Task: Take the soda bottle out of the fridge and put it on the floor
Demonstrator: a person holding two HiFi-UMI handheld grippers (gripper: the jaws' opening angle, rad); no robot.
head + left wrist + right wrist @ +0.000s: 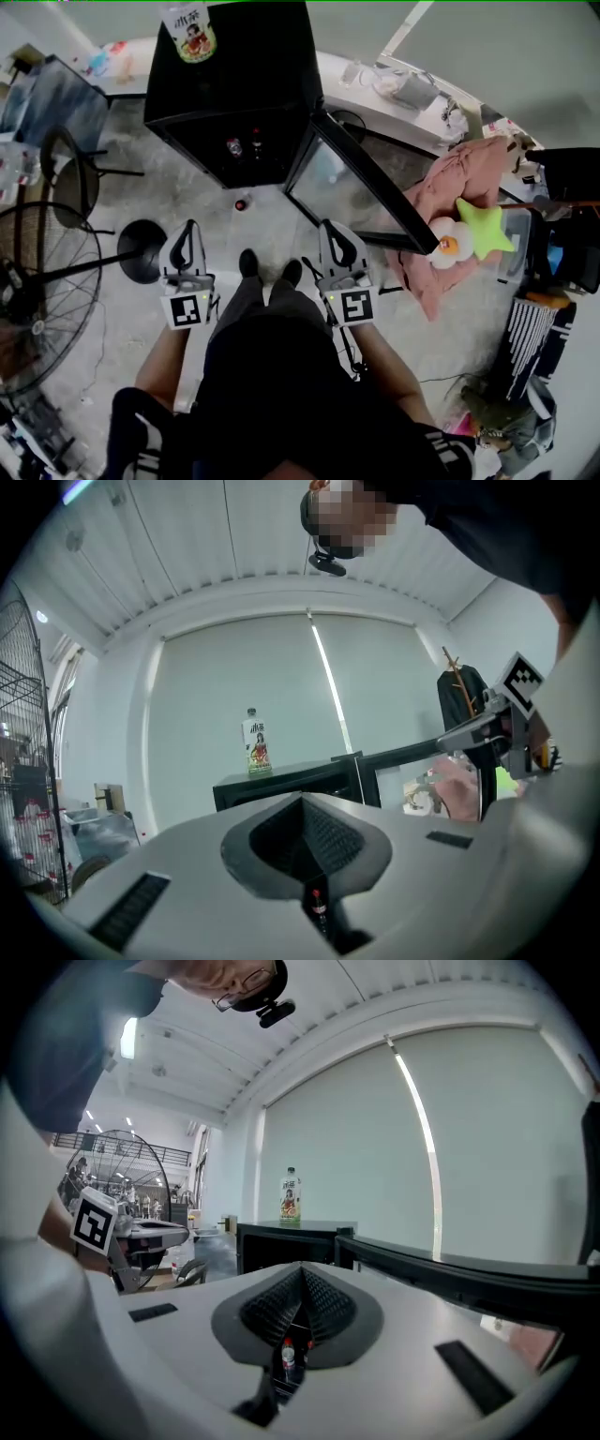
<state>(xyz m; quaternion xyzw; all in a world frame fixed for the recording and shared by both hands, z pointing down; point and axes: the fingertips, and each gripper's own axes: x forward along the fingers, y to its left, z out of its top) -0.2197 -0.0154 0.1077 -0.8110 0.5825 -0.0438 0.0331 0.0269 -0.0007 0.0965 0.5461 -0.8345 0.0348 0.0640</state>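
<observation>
**Both grippers shut and empty, soda bottle on the floor**

The left gripper (pixel 188 228) and right gripper (pixel 330 228) have their jaws pressed together on nothing. The head view alone shows the soda bottle (pixel 241 204) standing on the floor just before the open fridge (pixel 234 75). The right gripper view instead shows bottles (pixel 288 1358) inside. A tea bottle (pixel 190 33) stands on top of the fridge.

Cluttered workroom: concrete floor (pixel 272 217), standing fan (pixel 37 291), black fridge (pixel 234 84).

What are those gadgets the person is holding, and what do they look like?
The left hand-held gripper and right hand-held gripper are light grey shells with black ribbed pads, each bearing a cube with black-and-white square markers. The person wears dark clothes.
</observation>
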